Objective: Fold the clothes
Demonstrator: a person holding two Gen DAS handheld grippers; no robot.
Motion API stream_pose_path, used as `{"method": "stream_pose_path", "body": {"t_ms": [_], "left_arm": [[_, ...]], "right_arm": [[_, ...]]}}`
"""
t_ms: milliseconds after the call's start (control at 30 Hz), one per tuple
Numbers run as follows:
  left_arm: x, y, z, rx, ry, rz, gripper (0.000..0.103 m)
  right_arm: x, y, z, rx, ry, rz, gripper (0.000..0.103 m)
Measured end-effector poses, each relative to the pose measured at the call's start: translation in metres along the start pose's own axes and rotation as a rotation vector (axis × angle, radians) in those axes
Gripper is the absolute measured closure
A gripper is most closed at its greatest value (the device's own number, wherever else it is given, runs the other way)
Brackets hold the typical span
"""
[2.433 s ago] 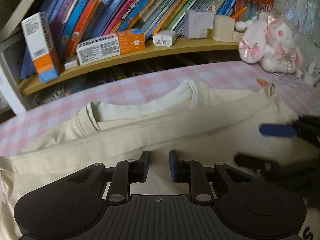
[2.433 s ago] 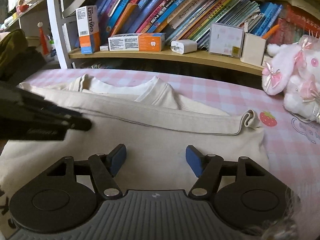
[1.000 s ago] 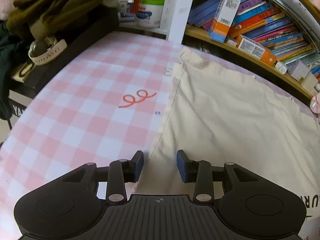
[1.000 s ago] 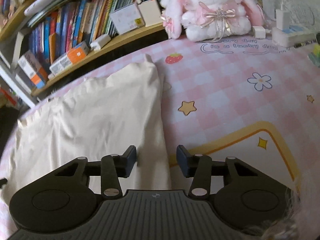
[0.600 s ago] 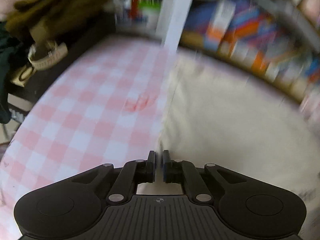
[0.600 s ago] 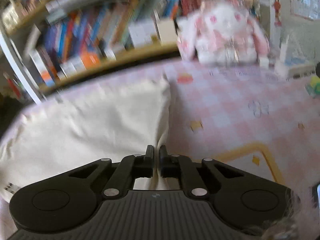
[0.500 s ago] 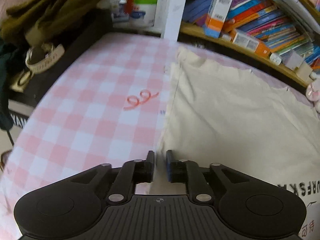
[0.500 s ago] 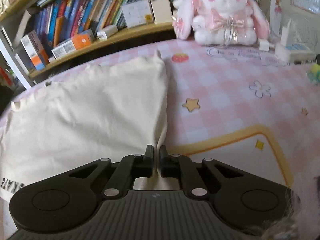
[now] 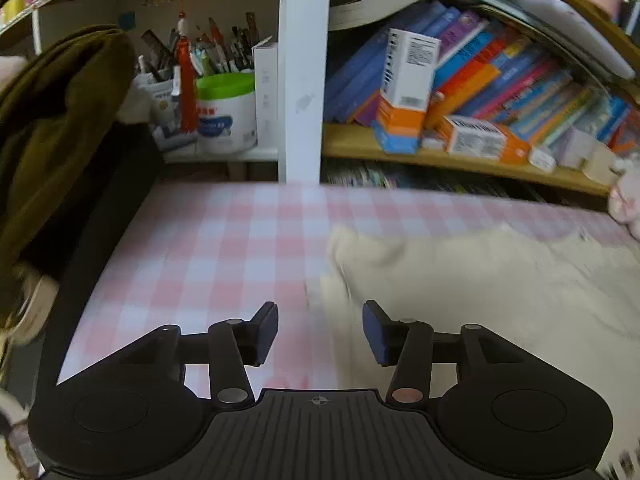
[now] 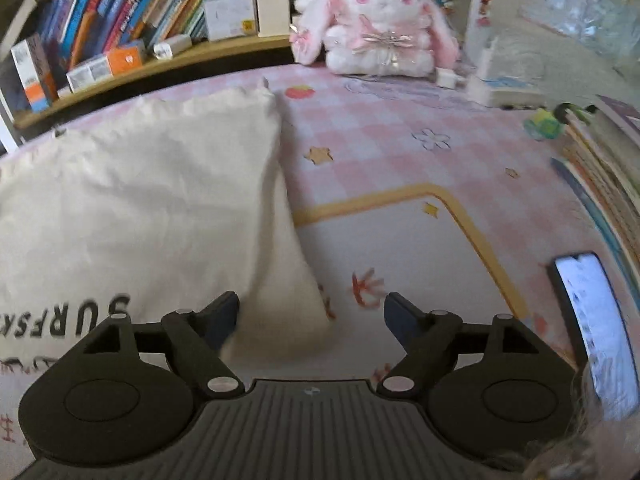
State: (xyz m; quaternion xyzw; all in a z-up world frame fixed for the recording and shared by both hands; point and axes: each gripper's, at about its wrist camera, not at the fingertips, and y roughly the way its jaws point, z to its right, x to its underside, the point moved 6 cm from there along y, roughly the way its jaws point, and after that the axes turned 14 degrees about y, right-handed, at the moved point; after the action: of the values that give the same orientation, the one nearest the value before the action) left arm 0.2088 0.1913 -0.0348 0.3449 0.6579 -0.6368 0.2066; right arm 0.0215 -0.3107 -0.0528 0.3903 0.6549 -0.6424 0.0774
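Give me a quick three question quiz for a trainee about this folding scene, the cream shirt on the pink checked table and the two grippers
1. True or false: the right gripper is clamped on the cream shirt.
2. What sits at the table's far edge, right of the books?
A. plush rabbit
B. kettle
C. lamp
3. Which side edge of the shirt lies by the left gripper?

Key:
1. False; its jaws are opening, pads off the cloth.
2. A, the plush rabbit.
3. Its left edge.

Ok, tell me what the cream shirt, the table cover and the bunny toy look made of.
Shirt: soft matte woven or knit cloth, likely cotton; it creases and folds limply. Table cover: smooth printed sheet, possibly vinyl or coated cloth; it lies flat with a slight sheen. Bunny toy: fluffy plush, with shiny ribbon bows.
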Motion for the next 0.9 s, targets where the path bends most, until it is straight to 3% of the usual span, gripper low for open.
{"method": "stream_pose_path", "body": {"t_ms": [100, 200, 267, 300, 367, 467, 567, 733, 800, 867, 900], "left_arm": [[-0.012, 0.025, -0.002, 0.03, -0.003, 0.012, 0.053], [-0.016, 0.044, -0.001, 0.074, 0.014, 0.017, 0.058], [-0.017, 0.05, -0.002, 0.139, -0.012, 0.034, 0.076], [-0.017, 0.052, -0.003, 0.176, -0.03, 0.044, 0.103], [-0.016, 0.054, -0.016, 0.223, -0.155, 0.082, 0.103], [-0.008, 0.072, -0.031, 0.199, -0.245, 0.012, 0.103], [-0.006, 0.078, -0.028, 0.188, -0.182, -0.015, 0.098], [-0.002, 0.07, -0.044, 0.094, -0.187, -0.01, 0.097], [-0.005, 0.064, -0.045, 0.134, -0.206, 0.017, 0.095], [-0.008, 0.059, -0.044, 0.19, -0.222, 0.046, 0.074], [-0.009, 0.059, -0.041, 0.208, -0.215, 0.051, 0.051]], "right_arm": [[0.011, 0.003, -0.001, 0.041, 0.002, -0.002, 0.024], [0.015, 0.004, -0.001, 0.091, 0.008, 0.023, 0.016], [0.016, 0.005, -0.003, 0.126, -0.011, 0.042, 0.01], [0.017, 0.005, -0.005, 0.142, -0.025, 0.052, 0.009], [0.018, 0.005, -0.008, 0.172, -0.065, 0.075, 0.006], [0.019, 0.005, -0.01, 0.199, -0.088, 0.092, 0.004], [0.018, 0.006, -0.01, 0.217, -0.087, 0.101, 0.001], [0.018, 0.007, -0.01, 0.222, -0.09, 0.106, 0.001], [0.018, 0.007, -0.011, 0.225, -0.087, 0.107, 0.0], [0.018, 0.008, -0.011, 0.229, -0.085, 0.109, 0.0], [0.018, 0.008, -0.011, 0.231, -0.082, 0.11, 0.0]]}}
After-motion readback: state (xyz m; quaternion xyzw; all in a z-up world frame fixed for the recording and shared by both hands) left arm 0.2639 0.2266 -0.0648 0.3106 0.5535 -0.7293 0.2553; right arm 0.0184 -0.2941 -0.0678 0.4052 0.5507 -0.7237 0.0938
